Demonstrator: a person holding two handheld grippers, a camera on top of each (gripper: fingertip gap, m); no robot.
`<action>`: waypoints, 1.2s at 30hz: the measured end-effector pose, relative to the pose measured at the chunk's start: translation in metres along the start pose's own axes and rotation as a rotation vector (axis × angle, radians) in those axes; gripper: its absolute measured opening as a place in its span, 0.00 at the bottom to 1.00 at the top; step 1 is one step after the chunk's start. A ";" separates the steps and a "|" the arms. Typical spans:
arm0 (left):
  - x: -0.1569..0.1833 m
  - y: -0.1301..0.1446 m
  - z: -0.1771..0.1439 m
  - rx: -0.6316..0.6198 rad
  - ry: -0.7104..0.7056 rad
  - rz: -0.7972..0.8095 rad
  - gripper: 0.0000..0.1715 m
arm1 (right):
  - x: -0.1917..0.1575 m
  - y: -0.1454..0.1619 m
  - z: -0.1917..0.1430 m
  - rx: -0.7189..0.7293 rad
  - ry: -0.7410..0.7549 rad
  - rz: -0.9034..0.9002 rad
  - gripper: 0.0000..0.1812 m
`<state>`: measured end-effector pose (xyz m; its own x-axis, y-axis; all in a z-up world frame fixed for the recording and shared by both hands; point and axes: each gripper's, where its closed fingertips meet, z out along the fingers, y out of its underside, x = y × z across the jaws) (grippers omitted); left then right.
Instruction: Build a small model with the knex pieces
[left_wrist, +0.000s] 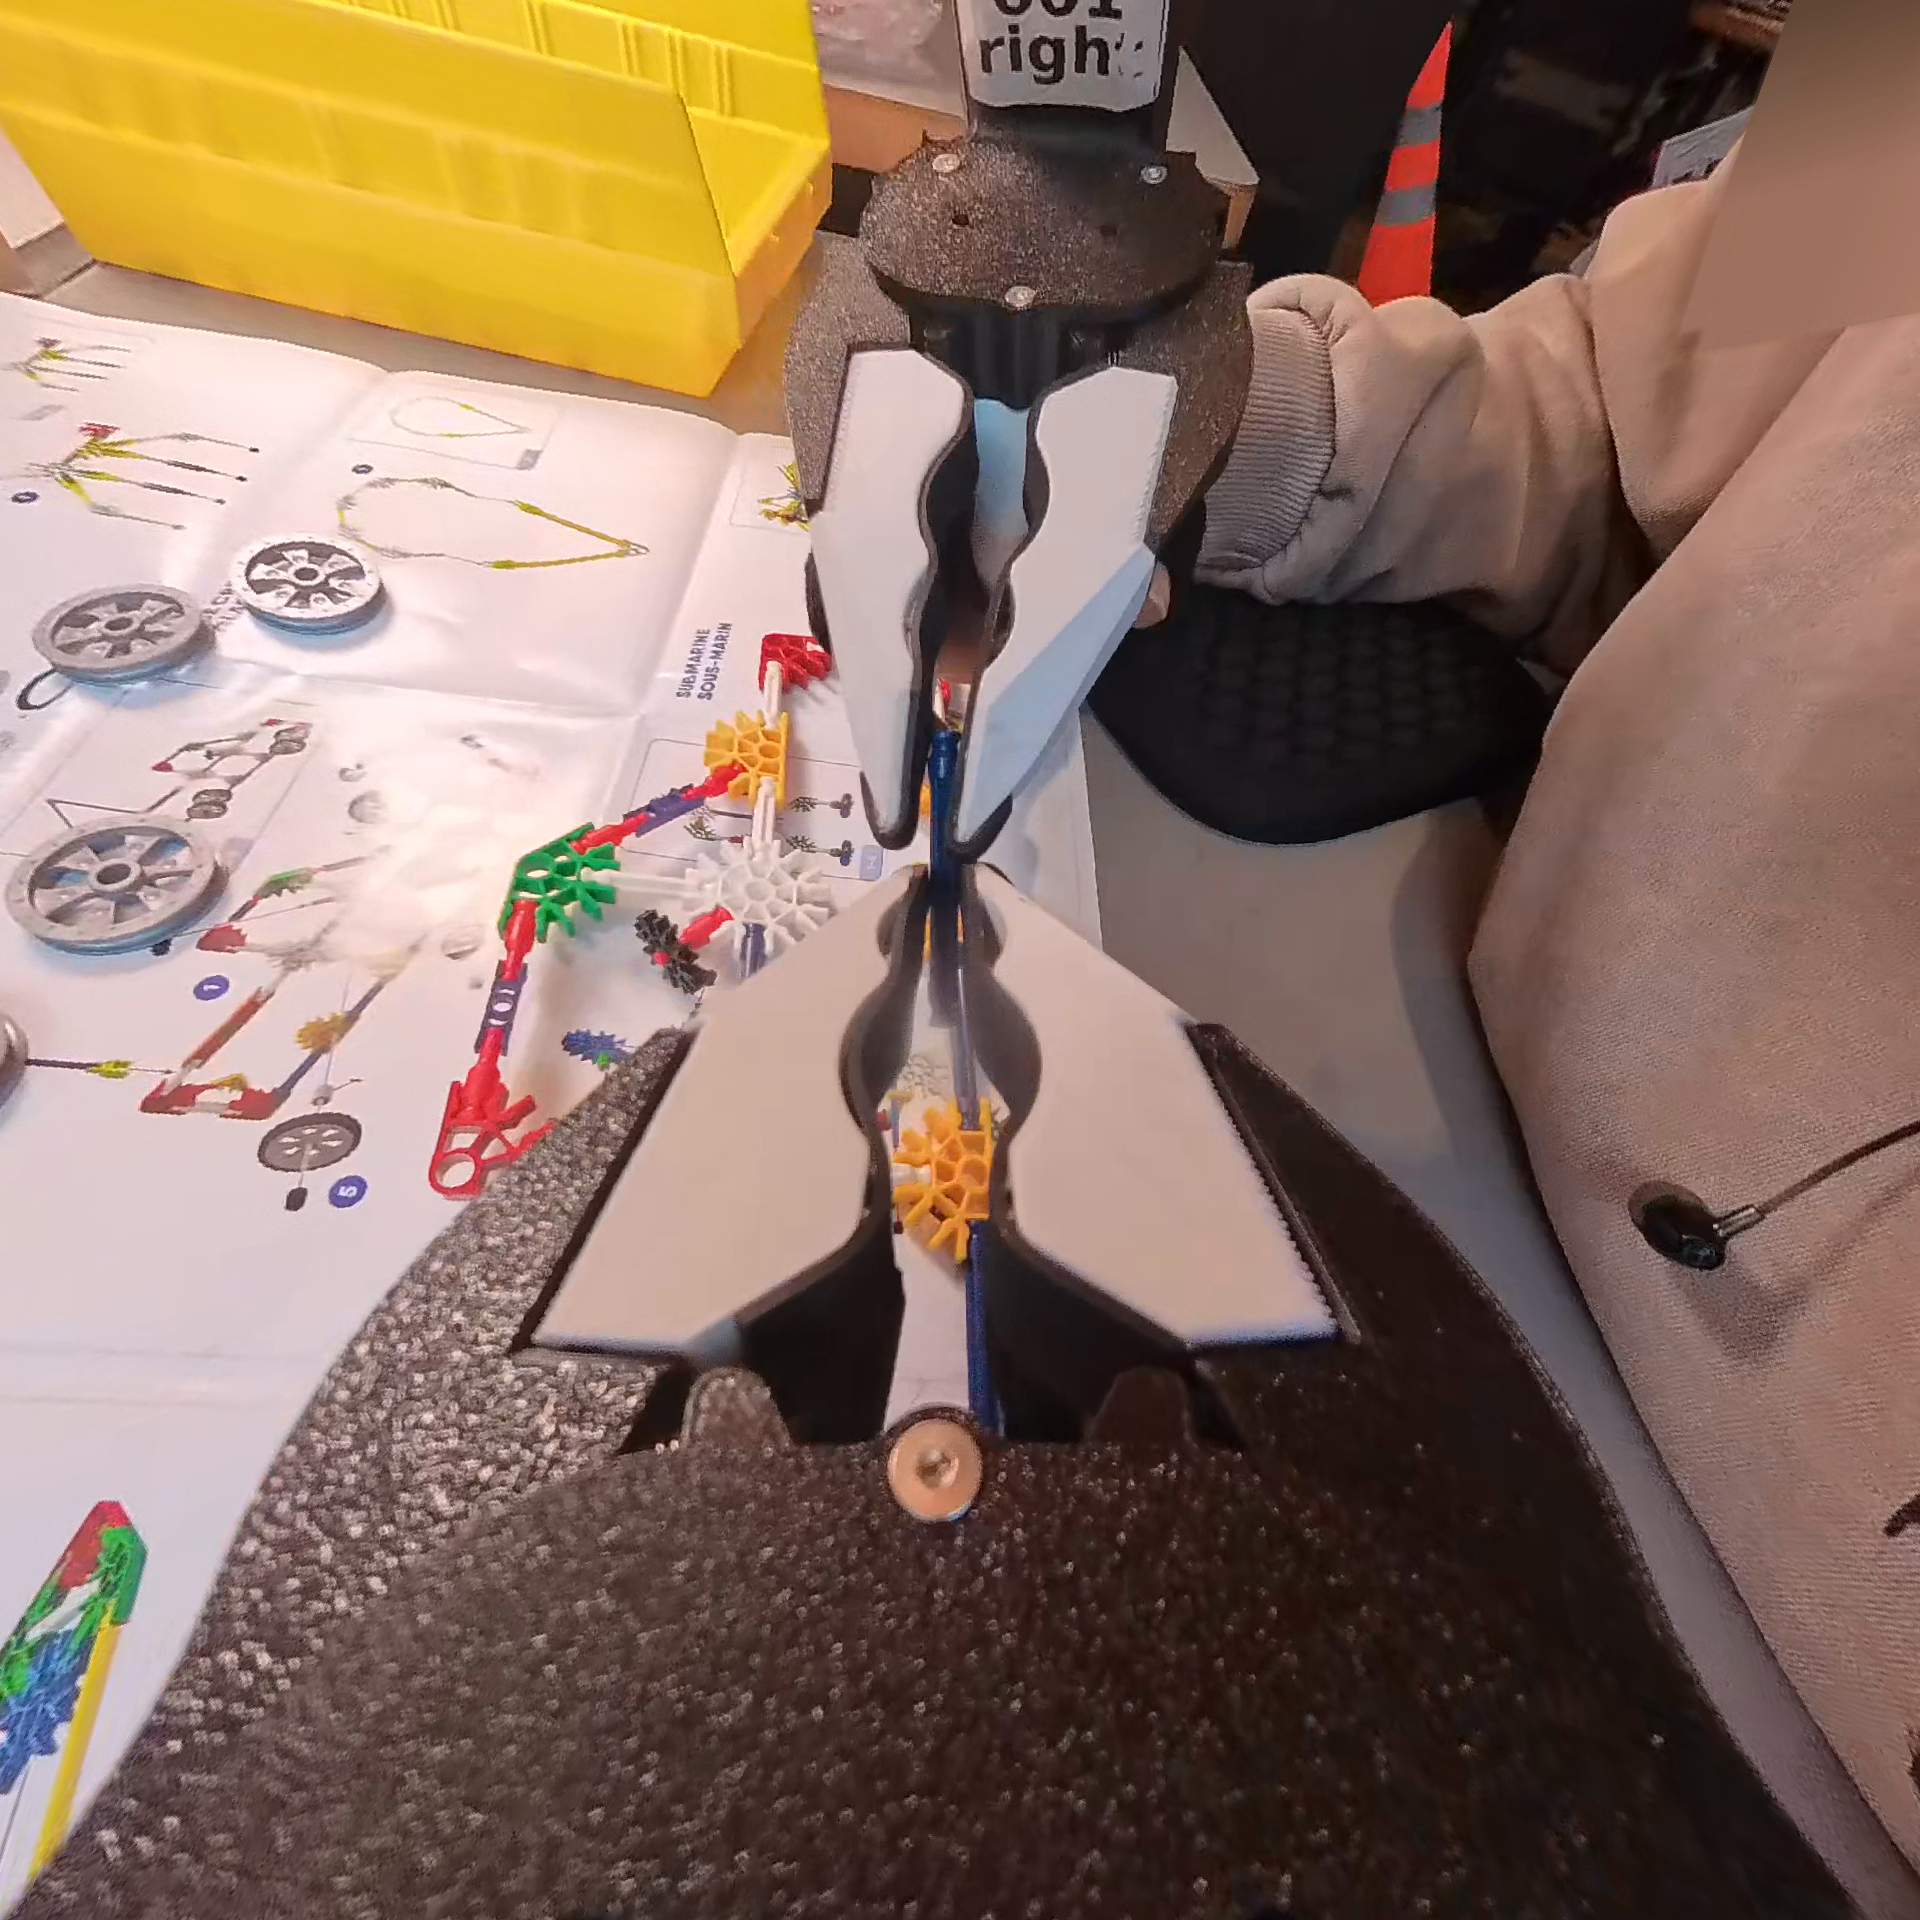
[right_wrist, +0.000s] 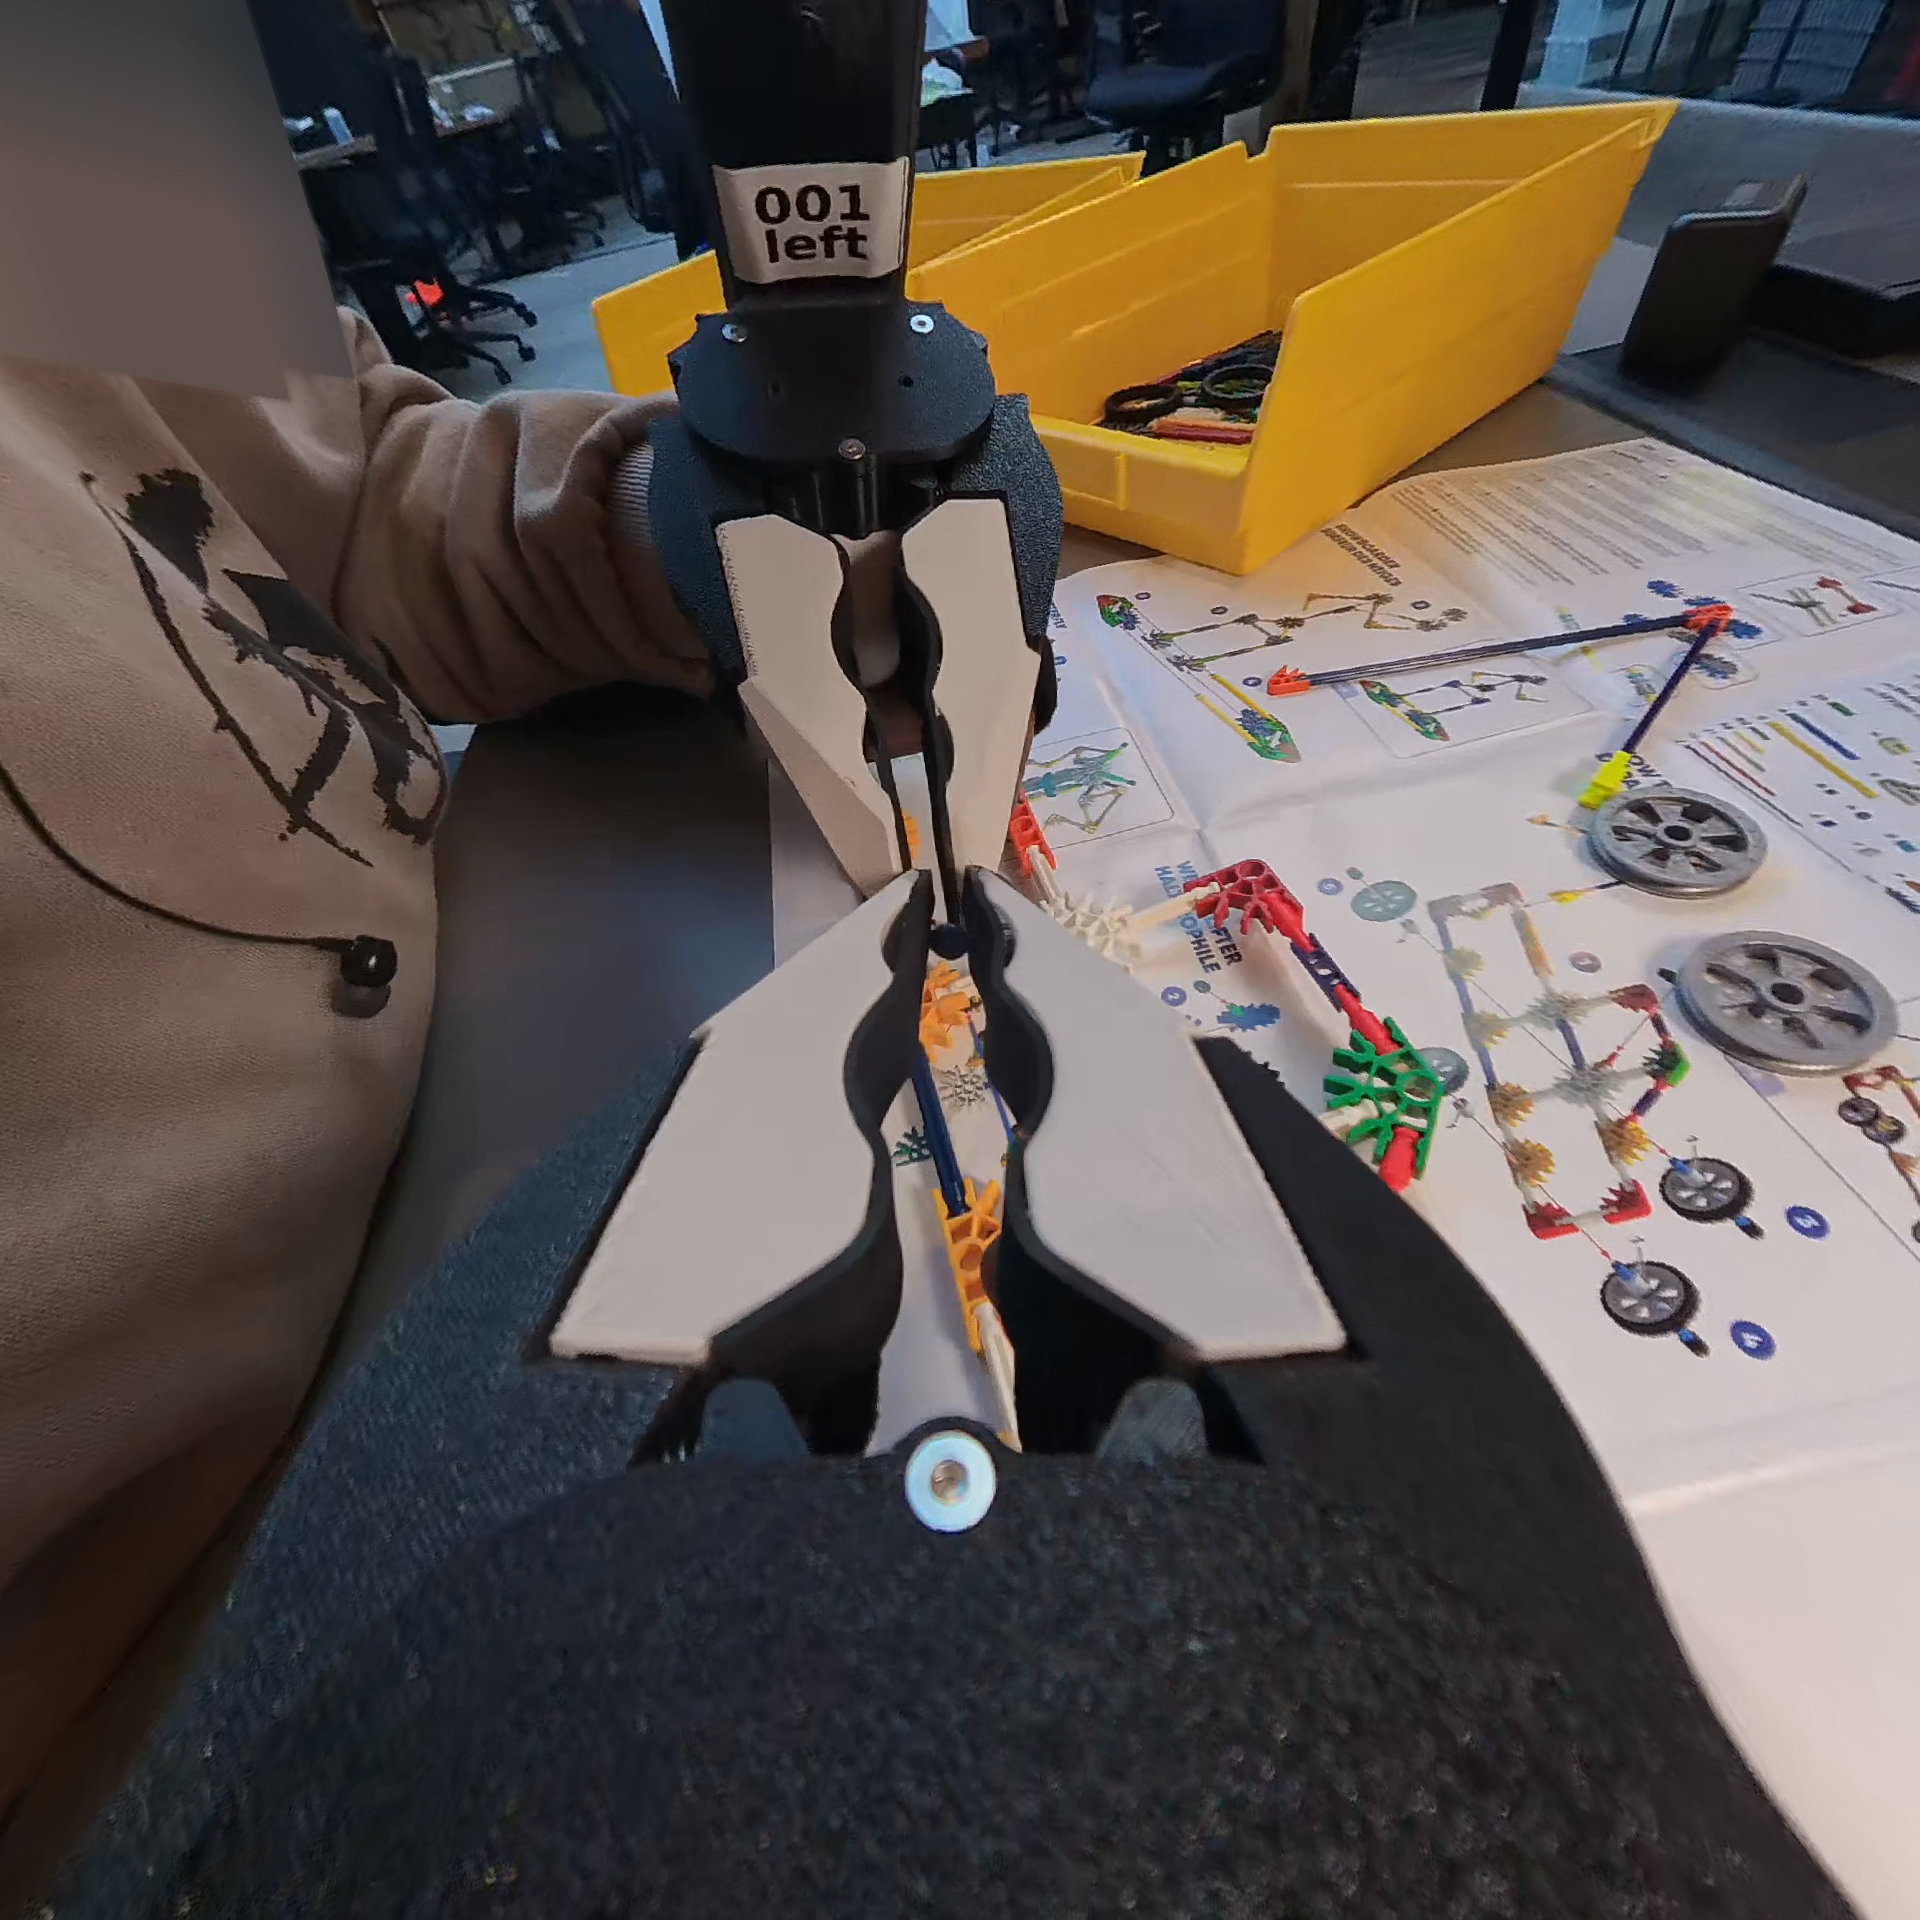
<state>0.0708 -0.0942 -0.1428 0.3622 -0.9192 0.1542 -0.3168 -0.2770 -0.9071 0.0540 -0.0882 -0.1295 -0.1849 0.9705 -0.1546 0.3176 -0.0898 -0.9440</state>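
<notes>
Two grippers are facing each other tip to tip, both pinching one thin blue rod (left_wrist: 943, 821). The left gripper (left_wrist: 943, 883) is closed down to a slit on the rod's near end; the right gripper (left_wrist: 930, 821), entering from 12 o'clock in the left wrist view, is likewise nearly shut on the far end. Neither is nearer: the tips are almost touching, and the rod is bridging the small gap between them.

The rod's long axis is running 6 to 12 o'clock, in line with both sets of fingers. In the right wrist view its dark end is showing as a dot between the right gripper's (right_wrist: 948, 914) tips, with the left gripper (right_wrist: 930, 857) directly opposite at 12.

A yellow connector (left_wrist: 943, 1164) is sitting lower on the same rod, visible between the left fingers, towards 6 o'clock.

Below, at 9 to 10 o'clock in the left wrist view, a partly built rod-and-connector frame (left_wrist: 665, 883) is lying on an instruction sheet (left_wrist: 312, 727) with grey wheels (left_wrist: 109, 883) at 9. Yellow bins (left_wrist: 416, 187) are standing at 11. A person's beige sleeve (left_wrist: 1455, 436) is at 2 o'clock.
</notes>
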 end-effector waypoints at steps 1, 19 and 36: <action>0.000 0.000 0.001 0.002 0.001 0.001 0.02 | -0.001 0.001 -0.001 0.000 -0.009 0.005 0.02; -0.009 0.000 -0.007 0.036 -0.003 -0.028 0.02 | 0.008 0.015 -0.011 -0.037 0.038 -0.055 0.01; -0.007 0.006 -0.003 0.009 0.010 -0.032 0.02 | 0.005 0.025 -0.003 -0.090 0.057 -0.188 0.03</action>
<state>0.0636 -0.0906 -0.1482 0.3636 -0.9126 0.1868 -0.2971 -0.3037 -0.9053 0.0635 -0.0848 -0.1528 -0.1970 0.9795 0.0413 0.3649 0.1124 -0.9242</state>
